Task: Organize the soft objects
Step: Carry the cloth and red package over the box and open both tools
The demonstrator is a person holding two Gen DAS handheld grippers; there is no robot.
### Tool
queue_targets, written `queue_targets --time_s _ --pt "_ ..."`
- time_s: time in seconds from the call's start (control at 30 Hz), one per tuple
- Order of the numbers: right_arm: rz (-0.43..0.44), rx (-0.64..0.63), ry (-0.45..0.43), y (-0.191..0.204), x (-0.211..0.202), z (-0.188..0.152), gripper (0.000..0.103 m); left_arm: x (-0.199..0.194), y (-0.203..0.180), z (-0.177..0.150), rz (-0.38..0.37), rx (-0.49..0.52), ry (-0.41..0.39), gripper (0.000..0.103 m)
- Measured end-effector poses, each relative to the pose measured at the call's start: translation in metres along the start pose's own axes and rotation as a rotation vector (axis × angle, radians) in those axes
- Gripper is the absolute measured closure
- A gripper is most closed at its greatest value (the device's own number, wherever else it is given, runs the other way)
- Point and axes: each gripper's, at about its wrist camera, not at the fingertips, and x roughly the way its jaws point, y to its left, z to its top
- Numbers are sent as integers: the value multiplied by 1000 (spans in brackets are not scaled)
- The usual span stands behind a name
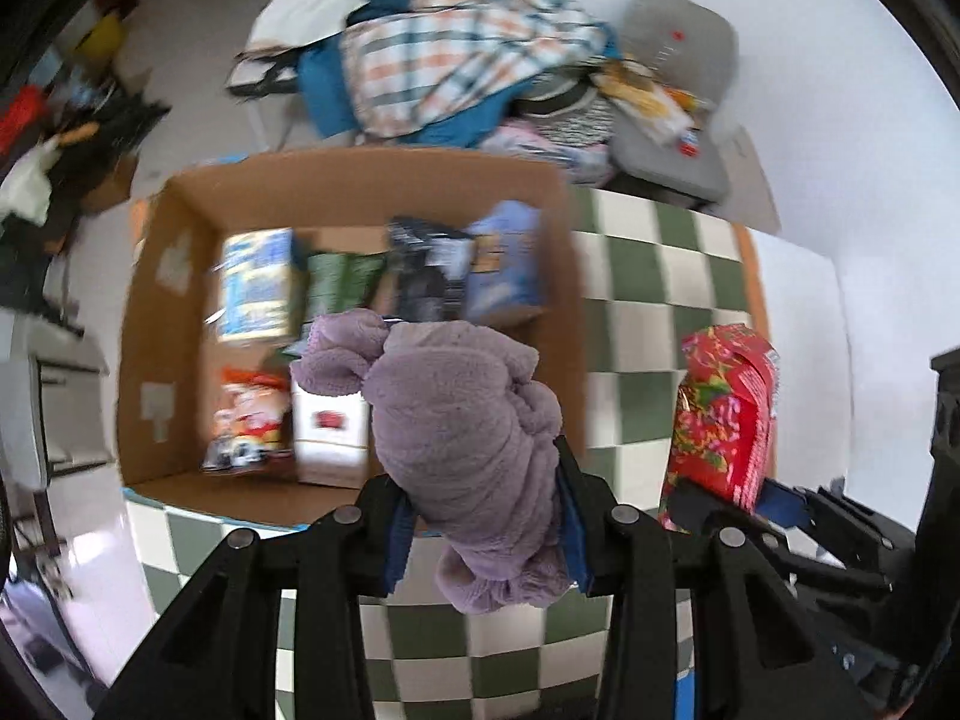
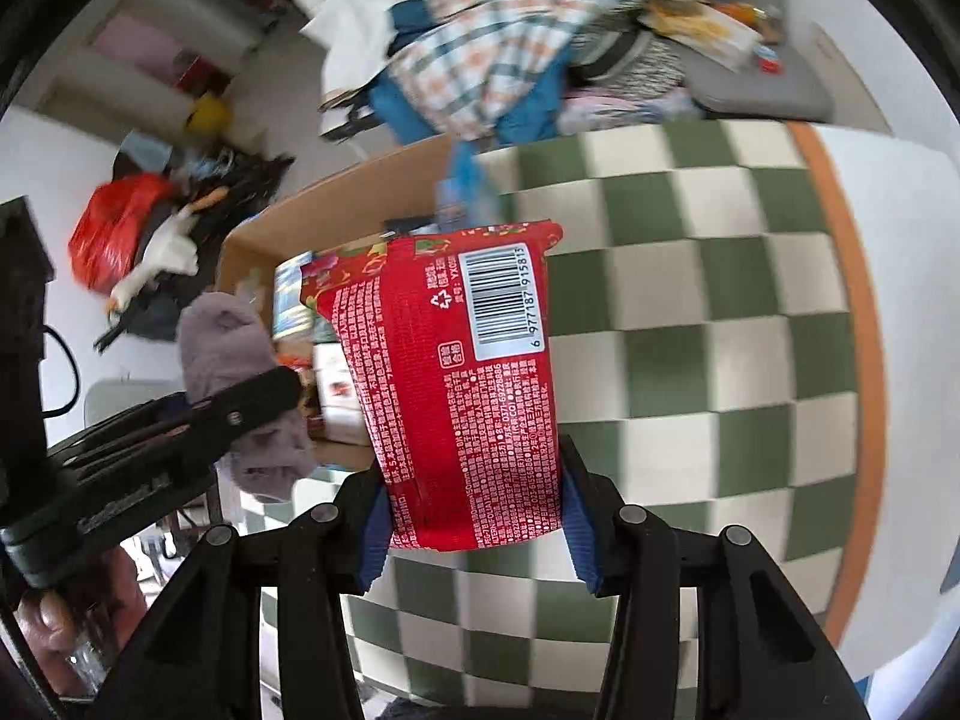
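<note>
Black linkage bars filled the bottom of the left wrist view, and between them the left gripper [image 1: 480, 516] was clamped on a bunched lilac fleece cloth [image 1: 462, 432], its blue pads pressed into both sides of the bundle. Beyond the cloth sat an open cardboard box [image 1: 144, 324] on a green-and-white checked tablecloth [image 1: 654, 276], with about 6 blurred packets and cartons inside. To the right, the right gripper [image 1: 720, 498] carried a red snack bag [image 1: 726, 414]. Behind the box lay a heap of plaid clothing [image 1: 444, 54].

From the right wrist view, the right gripper [image 2: 474, 516] was closed narrowly on the lower end of the red snack bag [image 2: 462, 384], barcode side facing the camera, held above the checked tablecloth [image 2: 720, 312]. At left, the left gripper [image 2: 264, 396] gripped the lilac fleece cloth [image 2: 222, 330] near the cardboard box [image 2: 360, 198].
</note>
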Motion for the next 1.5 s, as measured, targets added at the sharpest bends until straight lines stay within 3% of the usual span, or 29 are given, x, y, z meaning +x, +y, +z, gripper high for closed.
queue_targets --time_s 0.23,0.43,0.57,0.73,0.87,0.93,1.0,1.13,1.2,1.33,1.4,1.5 --pt "-47 -38 39 63 35 0 53 31 48 14 -89 -81 92 66" --pt "-97 -20 69 68 70 11 53 60 57 28 -190 -122 177 66" --pt "-131 -1 81 61 87 19 53 74 55 36 -211 -110 223 61" --pt "-152 11 80 55 102 26 51 87 55 37 -168 -106 272 58" --pt "-157 13 95 55 104 27 43 93 55 34 -148 -102 290 55" --pt "-175 1 89 57 102 27 43 93 53 33 -130 -83 280 39" --pt "-185 -5 88 58 99 26 43 91 52 33 -128 -73 268 29" --pt "-201 -11 87 58 96 26 42 85 55 32 -126 -75 245 21" --pt "-203 -9 86 56 95 25 36 81 60 32 -115 -81 230 13" --pt "-210 -10 83 55 92 23 32 71 69 30 -73 -81 195 11" --pt "-211 -14 84 55 91 21 21 64 76 29 -49 -82 171 11" --pt "-212 -21 82 57 90 17 19 52 86 23 4 -77 128 11"
